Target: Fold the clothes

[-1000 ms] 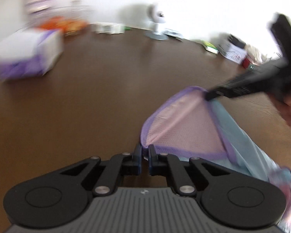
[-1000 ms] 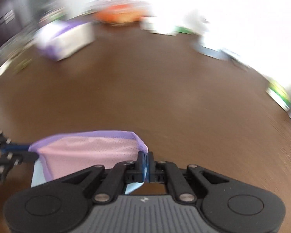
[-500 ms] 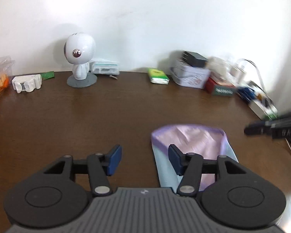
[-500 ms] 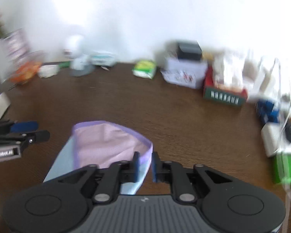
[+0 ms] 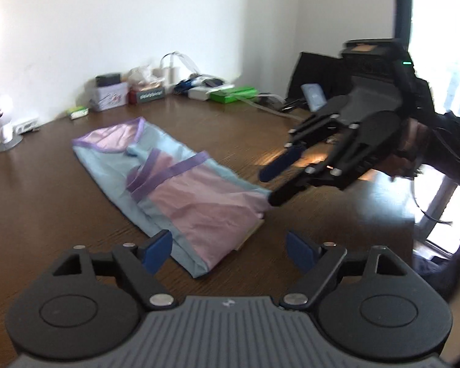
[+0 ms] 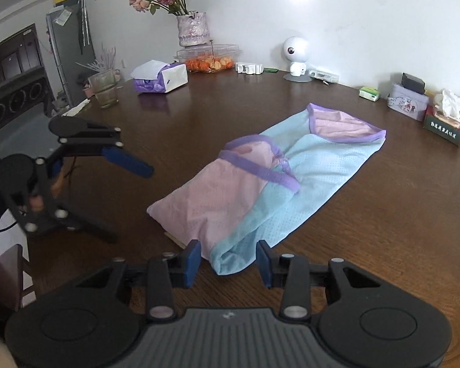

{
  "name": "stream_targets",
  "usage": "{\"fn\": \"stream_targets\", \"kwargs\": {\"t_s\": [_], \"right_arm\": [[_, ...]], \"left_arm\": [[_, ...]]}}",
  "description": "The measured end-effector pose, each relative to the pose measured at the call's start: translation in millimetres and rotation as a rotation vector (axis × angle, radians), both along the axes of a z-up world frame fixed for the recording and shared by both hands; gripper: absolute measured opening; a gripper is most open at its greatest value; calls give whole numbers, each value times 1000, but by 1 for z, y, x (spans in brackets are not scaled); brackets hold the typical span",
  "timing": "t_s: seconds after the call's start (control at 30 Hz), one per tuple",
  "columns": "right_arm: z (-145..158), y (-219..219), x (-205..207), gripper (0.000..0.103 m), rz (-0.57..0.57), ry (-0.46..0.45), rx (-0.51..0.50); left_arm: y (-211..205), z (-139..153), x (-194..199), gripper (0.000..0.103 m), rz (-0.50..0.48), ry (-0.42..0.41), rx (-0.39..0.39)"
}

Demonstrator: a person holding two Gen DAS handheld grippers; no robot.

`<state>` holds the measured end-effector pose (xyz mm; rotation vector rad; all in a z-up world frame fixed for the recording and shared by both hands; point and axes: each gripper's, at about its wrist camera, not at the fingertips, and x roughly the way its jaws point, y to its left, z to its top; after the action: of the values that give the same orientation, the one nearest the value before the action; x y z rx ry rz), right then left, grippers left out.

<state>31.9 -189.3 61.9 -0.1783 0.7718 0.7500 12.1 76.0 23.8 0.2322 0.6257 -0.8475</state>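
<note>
- Left wrist view: left hand-held gripper (image 5: pixel 228 251) with blue pads spread wide apart, gripping nothing, poised just short of the near end of the garment (image 5: pixel 174 184).
- Garment folded into a long strip, pink and light blue mesh with purple trim, lying flat on the brown table (image 5: pixel 46 202).
- To the right of the garment, right hand-held gripper (image 5: pixel 276 181) with fingers parted, lower fingertip at the garment's right edge; contact cannot be told through the blur.
- Beyond the garment's far end, a white round camera (image 5: pixel 0 119) near the wall.
- Right wrist view: right hand-held gripper (image 6: pixel 228 263) with jaws apart and empty, just before the garment's (image 6: pixel 260 181) near light-blue corner.
- Left of the garment, left hand-held gripper (image 6: pixel 116 196) spread open above the table (image 6: pixel 383 230), clear of the cloth.
- Beyond the garment, a tissue box (image 6: pixel 161 78) and a vase of flowers (image 6: pixel 191 27).
</note>
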Motion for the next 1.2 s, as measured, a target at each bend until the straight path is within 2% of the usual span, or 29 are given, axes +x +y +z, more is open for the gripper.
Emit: {"fn": "stream_targets", "kwargs": {"t_s": [0.07,0.17,0.2,0.27,0.33,0.37,0.4,0.57,0.67,0.8,0.87,0.97,1.0,1.13,1.17,1.2], "right_arm": [[-9,9,3,33,15,0,13],[-23,17,8,18,15,10,35],[-24,15,5,16,13,12,39],[-25,12,0,5,11,13,47],[-26,9,-6,5,9,15,54],[-27,7,-9,4,8,16,58],[-27,6,-12,3,7,16,61],[-30,-2,-27,2,1,20,80],[-31,-8,-41,2,1,23,87],[-29,-17,-82,2,5,23,81],[-27,-19,-103,3,14,7,61],[-24,-22,-126,10,39,-40,33],[-23,-23,-128,10,41,-52,31],[-25,-25,-130,11,50,-65,44],[-26,-25,-130,11,51,-67,47],[-27,-24,-130,11,52,-69,51]], "left_arm": [[2,-7,6,56,24,6,19],[9,-14,11,52,34,17,16],[11,-16,13,47,37,21,15],[13,-19,13,35,19,14,17],[14,-19,13,27,4,15,6],[14,-19,13,18,-6,21,2],[14,-19,13,14,-16,31,-1],[18,-14,0,8,-39,82,2],[19,-12,-31,4,-58,84,13],[18,-10,-79,4,-41,85,15],[16,-7,-102,9,-18,51,8],[12,-1,-121,36,-20,-4,-35],[9,1,-122,38,-29,-12,-47],[-2,-3,-121,38,-63,-17,-29],[-4,-6,-118,33,-59,-3,-14],[-6,-10,-115,22,-56,11,0]]}}
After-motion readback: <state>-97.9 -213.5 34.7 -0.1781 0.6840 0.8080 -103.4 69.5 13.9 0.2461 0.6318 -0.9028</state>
